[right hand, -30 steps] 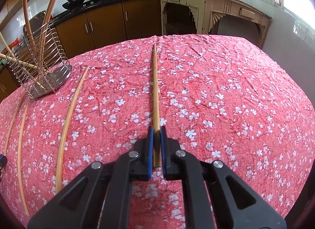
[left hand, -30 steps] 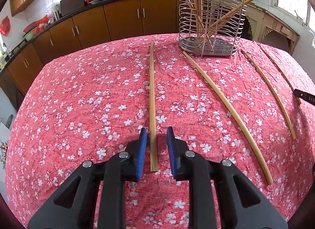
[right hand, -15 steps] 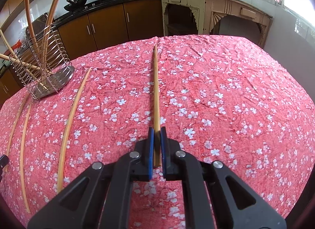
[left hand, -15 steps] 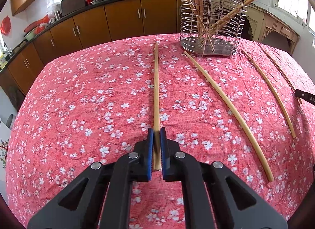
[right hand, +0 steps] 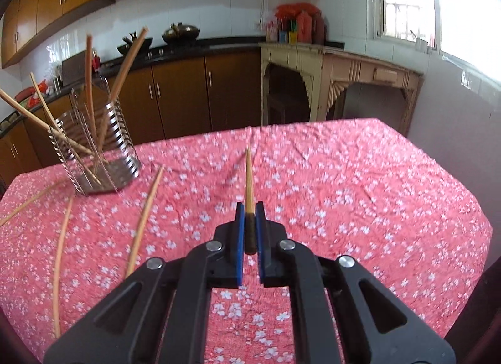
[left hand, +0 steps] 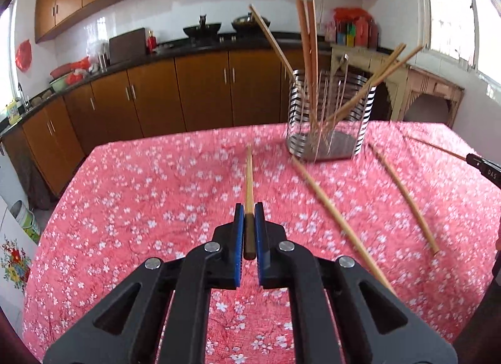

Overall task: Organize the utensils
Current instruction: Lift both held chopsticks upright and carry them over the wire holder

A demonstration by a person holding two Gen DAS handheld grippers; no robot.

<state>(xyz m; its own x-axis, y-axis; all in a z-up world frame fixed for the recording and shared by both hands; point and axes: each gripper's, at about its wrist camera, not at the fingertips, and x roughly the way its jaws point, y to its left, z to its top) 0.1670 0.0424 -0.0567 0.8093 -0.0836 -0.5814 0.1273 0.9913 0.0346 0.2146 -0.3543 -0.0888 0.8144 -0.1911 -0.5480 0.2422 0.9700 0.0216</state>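
Left gripper [left hand: 249,226]: pressed together on the butt of a chopstick [left hand: 249,176], which pointed forward, off the cloth, its tip aimed a little left of the rack [left hand: 328,119].

Right gripper [right hand: 249,227]: likewise pinching a second chopstick [right hand: 249,176] by its dark end, held level above the table [right hand: 391,191], well right of the rack [right hand: 97,144].

Rack: a wire holder standing at the far side of the table, near the edge that faces the cupboards.

Done: several sticks [left hand: 308,50] already stood in the rack, leaning out at different angles; I counted about five or six, but the wires and blur made that uncertain.

In hand: two sticks lifted, neither yet over the rack.

Left to do: by my judgement, both held sticks had to go in, then the loose ones. Three lay on the cloth in front of and to the right of the rack in the left view: a long one [left hand: 338,223] nearest the rack's front, another [left hand: 404,198] farther right, a third [left hand: 435,146] beside the right gripper's tip.

Progress: roughly half, I would say.

Hidden: the held sticks' butts sat in shadow between the pads. The far loose stick ran behind the other gripper. The rack's floor was blurred.
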